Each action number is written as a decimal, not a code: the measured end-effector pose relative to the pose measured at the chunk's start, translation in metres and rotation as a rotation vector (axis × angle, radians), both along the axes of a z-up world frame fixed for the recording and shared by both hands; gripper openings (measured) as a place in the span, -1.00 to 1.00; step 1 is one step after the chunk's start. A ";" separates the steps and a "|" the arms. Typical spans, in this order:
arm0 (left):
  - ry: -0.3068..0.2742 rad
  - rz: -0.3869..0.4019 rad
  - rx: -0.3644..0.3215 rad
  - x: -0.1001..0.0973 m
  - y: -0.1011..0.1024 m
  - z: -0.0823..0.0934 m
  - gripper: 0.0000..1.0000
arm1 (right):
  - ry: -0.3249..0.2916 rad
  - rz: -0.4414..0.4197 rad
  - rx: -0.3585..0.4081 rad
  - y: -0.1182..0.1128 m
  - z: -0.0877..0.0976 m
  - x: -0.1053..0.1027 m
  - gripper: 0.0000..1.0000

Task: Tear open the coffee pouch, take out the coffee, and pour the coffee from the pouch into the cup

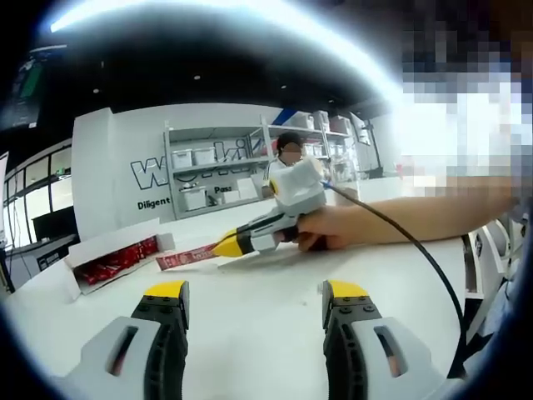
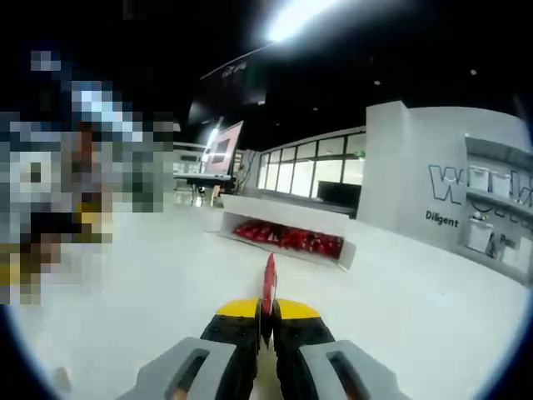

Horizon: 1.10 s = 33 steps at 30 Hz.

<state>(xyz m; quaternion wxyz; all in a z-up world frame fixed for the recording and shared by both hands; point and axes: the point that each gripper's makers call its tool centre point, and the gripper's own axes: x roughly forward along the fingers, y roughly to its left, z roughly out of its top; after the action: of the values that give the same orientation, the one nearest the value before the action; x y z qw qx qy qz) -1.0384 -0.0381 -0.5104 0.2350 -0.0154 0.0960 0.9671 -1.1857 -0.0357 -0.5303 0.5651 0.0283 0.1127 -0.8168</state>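
Right tongs (image 2: 267, 321) closed on the red pouch (image 2: 269, 282), held by one end above the white counter (image 1: 275, 308); left tongs (image 1: 254, 304) open and empty. Risk: with one grip, the pouch may slip rather than tear.

Slim red coffee pouch (image 2: 269, 282) edge-on, upright, pinched between closed fingers (image 2: 241, 321).

table: white (image 1: 250, 308), bare at six o'clock
shelves: grey (image 1: 218, 167), holding boxes, at twelve o'clock
wall lettering: dark (image 2: 466, 190), at three o'clock
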 end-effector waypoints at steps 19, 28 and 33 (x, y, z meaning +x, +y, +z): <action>0.000 -0.001 -0.005 0.001 -0.001 0.000 0.33 | 0.007 0.010 0.012 0.006 -0.002 0.009 -0.86; 0.000 -0.003 -0.008 0.001 0.000 -0.001 0.33 | 0.015 0.044 0.019 0.005 -0.003 0.015 -0.86; -0.001 -0.002 -0.012 0.001 0.000 -0.001 0.33 | 0.015 0.043 0.018 0.005 -0.002 0.015 -0.86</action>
<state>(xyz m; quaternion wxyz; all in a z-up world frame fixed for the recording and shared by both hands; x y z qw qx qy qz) -1.0372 -0.0380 -0.5116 0.2361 -0.0170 0.1015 0.9663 -1.1711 -0.0304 -0.5326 0.5813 0.0248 0.1249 -0.8036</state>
